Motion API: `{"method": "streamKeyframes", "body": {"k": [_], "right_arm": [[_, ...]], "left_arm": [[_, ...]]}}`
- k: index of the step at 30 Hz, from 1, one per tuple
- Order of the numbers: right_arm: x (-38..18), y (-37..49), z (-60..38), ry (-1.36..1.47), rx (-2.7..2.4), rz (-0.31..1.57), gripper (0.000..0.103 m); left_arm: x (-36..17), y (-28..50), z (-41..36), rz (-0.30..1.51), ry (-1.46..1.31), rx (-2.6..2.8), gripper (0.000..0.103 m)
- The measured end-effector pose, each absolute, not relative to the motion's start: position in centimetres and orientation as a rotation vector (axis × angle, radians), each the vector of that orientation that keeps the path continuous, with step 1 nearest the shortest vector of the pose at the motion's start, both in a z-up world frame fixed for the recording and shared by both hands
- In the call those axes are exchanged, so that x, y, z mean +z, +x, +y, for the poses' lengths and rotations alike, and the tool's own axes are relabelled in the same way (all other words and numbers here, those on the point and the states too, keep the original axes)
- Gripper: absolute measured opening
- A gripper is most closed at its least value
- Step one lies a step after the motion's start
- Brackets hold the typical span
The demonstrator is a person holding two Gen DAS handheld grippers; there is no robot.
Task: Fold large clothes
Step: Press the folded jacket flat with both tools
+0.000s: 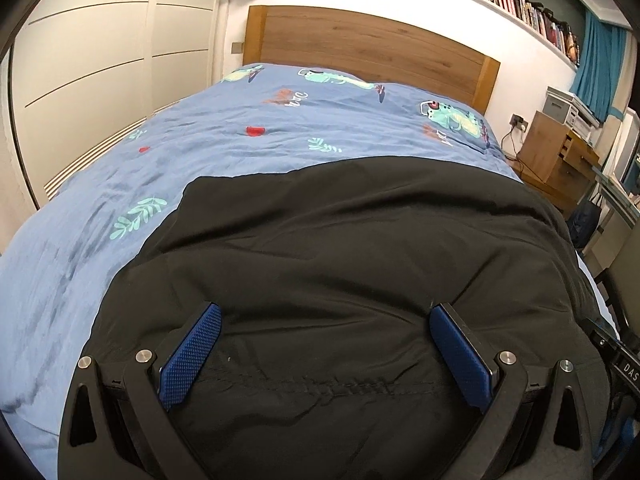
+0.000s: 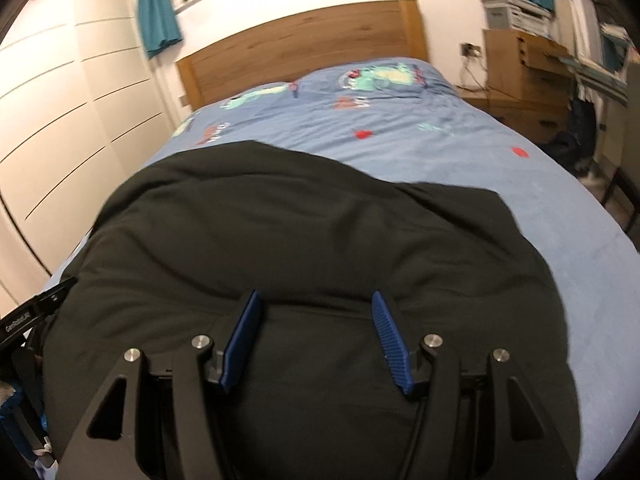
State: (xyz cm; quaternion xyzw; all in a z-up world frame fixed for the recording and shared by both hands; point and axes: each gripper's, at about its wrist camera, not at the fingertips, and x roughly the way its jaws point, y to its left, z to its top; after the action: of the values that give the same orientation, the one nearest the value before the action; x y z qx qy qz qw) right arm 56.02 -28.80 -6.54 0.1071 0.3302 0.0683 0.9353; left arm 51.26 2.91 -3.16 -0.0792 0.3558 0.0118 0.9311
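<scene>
From the left wrist we see our left tool [image 1: 326, 316] with its blue pads spread wide, gripping nothing, low over a black garment [image 1: 340, 248]. The garment lies spread on the near part of the bed's blue patterned duvet [image 1: 248, 128], a stitched seam running between the pads. A wooden headboard [image 1: 368, 48] stands beyond.

From the right wrist, our right tool [image 2: 316, 304] is likewise parted and empty above the same black garment, whose far edge reaches toward the bed's middle. The left tool's body shows at the left edge.

Black garment [image 1: 340, 248], blue dinosaur-print duvet [image 1: 240, 132]
</scene>
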Motion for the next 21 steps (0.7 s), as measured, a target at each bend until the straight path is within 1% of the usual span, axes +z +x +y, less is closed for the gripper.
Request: {"method": "streamKeyframes", "body": {"k": [9, 13, 21], "right_arm": [[-7.5, 55.0, -32.8, 0.244, 0.023, 0.730, 0.057], [-6.5, 53.8, -32.0, 0.191, -0.005, 0.732, 0.057], [-4.4, 49.2, -27.4, 0.148, 0.114, 0.655, 0.057]], "left_arm": [[-3.1, 50.2, 3.6, 0.750, -0.145, 0.055, 0.102], [-2.3, 48.6, 4.1, 0.734, -0.136, 0.070, 0.102], [-1.7, 44.7, 4.4, 0.707, -0.132, 0.059, 0.102]]}}
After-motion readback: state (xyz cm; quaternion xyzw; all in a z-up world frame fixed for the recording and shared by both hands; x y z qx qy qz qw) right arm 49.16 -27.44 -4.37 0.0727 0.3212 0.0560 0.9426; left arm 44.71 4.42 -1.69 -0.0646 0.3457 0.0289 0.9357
